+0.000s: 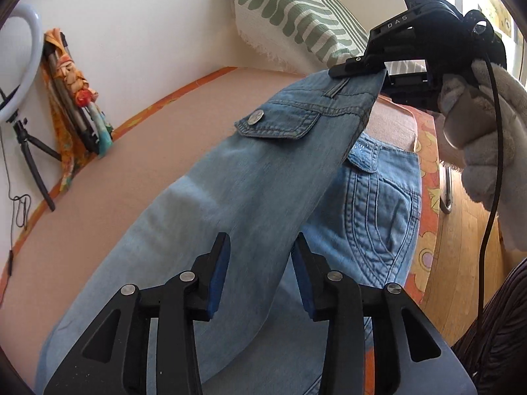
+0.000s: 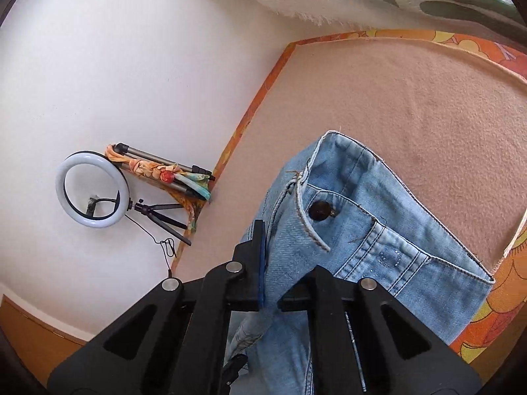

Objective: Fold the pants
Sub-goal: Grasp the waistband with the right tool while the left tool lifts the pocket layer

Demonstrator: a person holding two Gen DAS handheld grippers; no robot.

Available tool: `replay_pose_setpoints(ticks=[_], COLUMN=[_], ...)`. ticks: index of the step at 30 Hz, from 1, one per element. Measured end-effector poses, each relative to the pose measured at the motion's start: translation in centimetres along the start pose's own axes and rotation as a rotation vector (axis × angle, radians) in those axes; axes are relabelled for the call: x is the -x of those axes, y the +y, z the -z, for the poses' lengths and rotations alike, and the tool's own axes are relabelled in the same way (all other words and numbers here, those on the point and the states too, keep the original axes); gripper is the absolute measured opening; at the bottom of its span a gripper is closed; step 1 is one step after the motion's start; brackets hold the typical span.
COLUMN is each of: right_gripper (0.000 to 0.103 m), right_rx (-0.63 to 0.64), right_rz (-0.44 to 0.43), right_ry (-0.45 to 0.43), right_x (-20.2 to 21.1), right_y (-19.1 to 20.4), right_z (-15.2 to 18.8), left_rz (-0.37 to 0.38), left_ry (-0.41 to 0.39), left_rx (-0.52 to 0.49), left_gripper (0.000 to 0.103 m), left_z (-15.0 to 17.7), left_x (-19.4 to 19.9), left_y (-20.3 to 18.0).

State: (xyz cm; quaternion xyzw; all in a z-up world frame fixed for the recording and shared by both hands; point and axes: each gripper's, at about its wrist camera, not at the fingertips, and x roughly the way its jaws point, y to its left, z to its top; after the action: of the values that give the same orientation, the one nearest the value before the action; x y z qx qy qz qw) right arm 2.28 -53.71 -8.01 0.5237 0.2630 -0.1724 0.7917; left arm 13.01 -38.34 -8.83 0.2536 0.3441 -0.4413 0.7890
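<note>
Light blue denim pants [image 1: 247, 181] lie across a peach blanket [image 1: 148, 148], with one waist side lifted and folded over the other. In the left wrist view my right gripper [image 1: 359, 65] is shut on the lifted waistband corner, above a buttoned pocket flap [image 1: 280, 121]. My left gripper [image 1: 260, 263] stands open around the folded leg; denim fills the gap but the blue pads [image 1: 219, 279] do not squeeze it. The right wrist view shows the right gripper [image 2: 268, 247] clamped on denim beside the pants' [image 2: 378, 247] waist button [image 2: 318, 211]; one finger is hidden under cloth.
A green-striped pillow [image 1: 290, 10] leans at the head of the bed. A ring light [image 2: 90, 189] on a small tripod and a folded tripod wrapped in an orange scarf [image 2: 158, 168] stand against the white wall. Wooden floor [image 1: 461, 230] lies beyond the bed's orange flowered edge [image 1: 428, 177].
</note>
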Motion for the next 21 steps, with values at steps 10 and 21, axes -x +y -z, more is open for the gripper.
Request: replay_pose_setpoints(ticks=[10,21], right_gripper=[0.005,0.005], right_rx=[-0.028,-0.066], right_rz=[-0.022,-0.083], right_ry=[-0.005,-0.035], right_x=[1.3,2.7], right_y=[-0.4,0.4], right_z=[-0.2,-0.8], left_rz=[-0.068,-0.222], left_ry=[0.061,0.069], left_rx=[0.007,-0.109], left_gripper=[0.038,0.034], left_z=[7.4,7.6], left_x=[2.7,1.0], left_y=[0.2,-0.9])
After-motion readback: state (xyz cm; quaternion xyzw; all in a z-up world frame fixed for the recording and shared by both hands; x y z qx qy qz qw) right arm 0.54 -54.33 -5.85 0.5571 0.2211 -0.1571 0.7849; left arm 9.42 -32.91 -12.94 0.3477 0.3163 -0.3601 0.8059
